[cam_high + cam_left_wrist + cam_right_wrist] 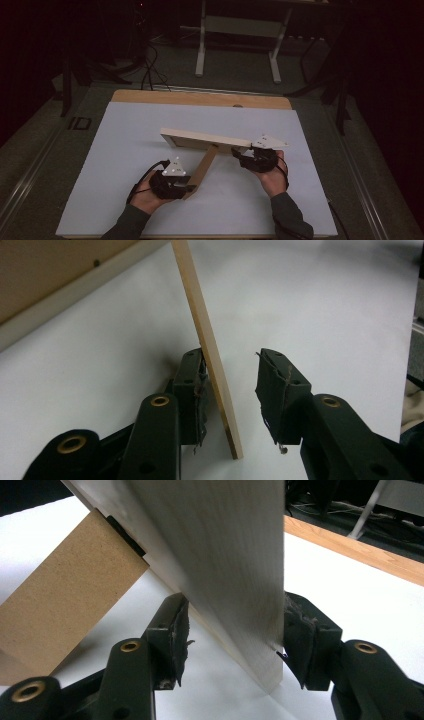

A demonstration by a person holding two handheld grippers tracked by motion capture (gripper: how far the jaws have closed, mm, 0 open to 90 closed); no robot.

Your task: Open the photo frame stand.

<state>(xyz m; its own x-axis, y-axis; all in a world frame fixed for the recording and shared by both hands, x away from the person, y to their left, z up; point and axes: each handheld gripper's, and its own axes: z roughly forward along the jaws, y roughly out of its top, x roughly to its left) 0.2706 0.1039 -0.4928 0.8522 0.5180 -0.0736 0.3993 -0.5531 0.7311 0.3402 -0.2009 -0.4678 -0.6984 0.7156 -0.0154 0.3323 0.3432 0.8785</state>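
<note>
Between my left gripper's (230,390) open jaws the thin stand strip (207,347) is touching one pad only; my right gripper (232,640) is loosely bracketing the wooden frame's (205,138) edge, upright mid-table.

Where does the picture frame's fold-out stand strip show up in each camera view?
High view: the stand strip slants at centre, below the frame.
Left gripper view: thin edge-on, centre, between the tongs.
Right gripper view: broad brown board at left.
Shared landmark: the white table sheet.
</note>
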